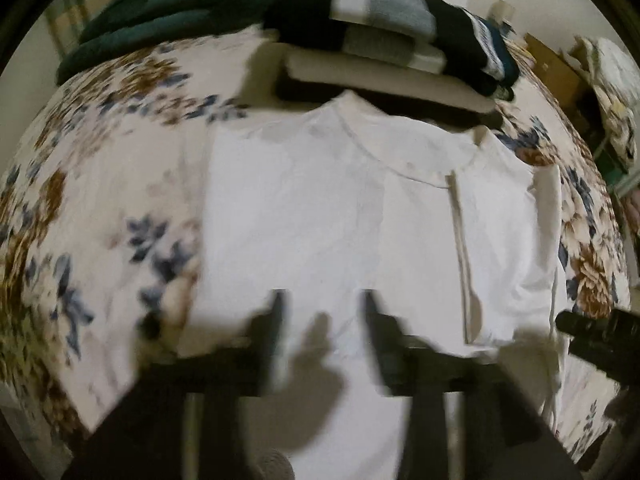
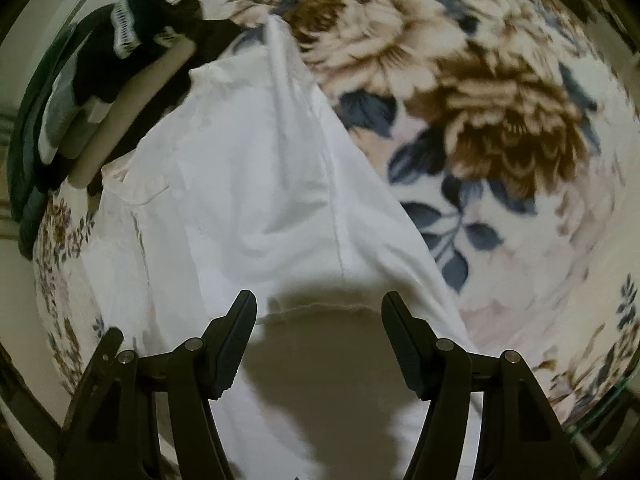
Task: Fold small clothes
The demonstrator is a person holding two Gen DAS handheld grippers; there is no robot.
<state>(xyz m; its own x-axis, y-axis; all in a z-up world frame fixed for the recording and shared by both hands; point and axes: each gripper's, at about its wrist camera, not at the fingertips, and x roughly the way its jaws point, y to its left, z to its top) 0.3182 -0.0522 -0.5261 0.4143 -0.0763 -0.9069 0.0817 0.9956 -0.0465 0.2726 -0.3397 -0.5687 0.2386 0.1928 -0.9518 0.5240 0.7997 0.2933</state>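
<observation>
A small white T-shirt (image 1: 360, 216) lies flat on the floral bedspread, collar at the far end, its right side folded in over the body. My left gripper (image 1: 322, 312) is open and empty, hovering over the shirt's lower middle; the view is blurred. My right gripper (image 2: 318, 308) is open and empty above the shirt's (image 2: 248, 184) folded hem edge. A tip of the right gripper shows at the right edge of the left wrist view (image 1: 592, 328), and a tip of the left gripper at the lower left of the right wrist view (image 2: 108, 344).
A stack of folded clothes (image 1: 380, 48) in black, grey and beige sits just beyond the collar, also in the right wrist view (image 2: 100, 92). A dark green garment (image 1: 160, 12) lies at the far left. The floral bedspread (image 2: 500, 120) spreads around the shirt.
</observation>
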